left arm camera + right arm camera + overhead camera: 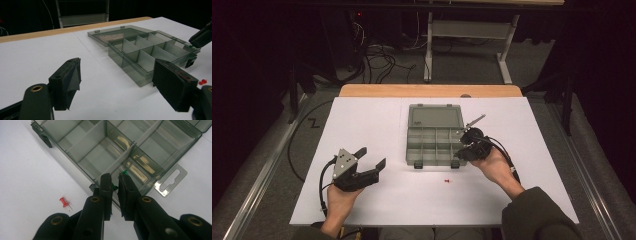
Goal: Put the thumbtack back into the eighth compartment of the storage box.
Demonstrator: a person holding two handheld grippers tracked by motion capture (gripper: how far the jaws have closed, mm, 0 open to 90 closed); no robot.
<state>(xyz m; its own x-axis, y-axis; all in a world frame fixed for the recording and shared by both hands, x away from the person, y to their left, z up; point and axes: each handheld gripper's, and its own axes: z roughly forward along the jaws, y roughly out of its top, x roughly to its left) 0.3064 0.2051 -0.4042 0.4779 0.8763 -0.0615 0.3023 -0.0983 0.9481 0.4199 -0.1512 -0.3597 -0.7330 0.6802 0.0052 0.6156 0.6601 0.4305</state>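
A clear grey compartment box (412, 150) lies open on the white table, its lid (435, 117) folded back flat. My right gripper (115, 178) hovers over the box's near right corner (100, 180), shut on a small green push pin (114, 187); in the high view that gripper (463, 150) sits at the box's right side. A red push pin (447, 180) lies on the table just in front of the box, also near my right gripper's jaws (64, 202). My left gripper (372, 156) rests left of the box, jaws wide apart, nothing between them (118, 75).
The box's compartments (140, 53) look empty. A hang tab (172, 180) sticks out from the box's right end. The table's far edge is a wooden strip (427, 90). Beyond it are a metal frame (428, 50) and cables (377, 60) on the floor.
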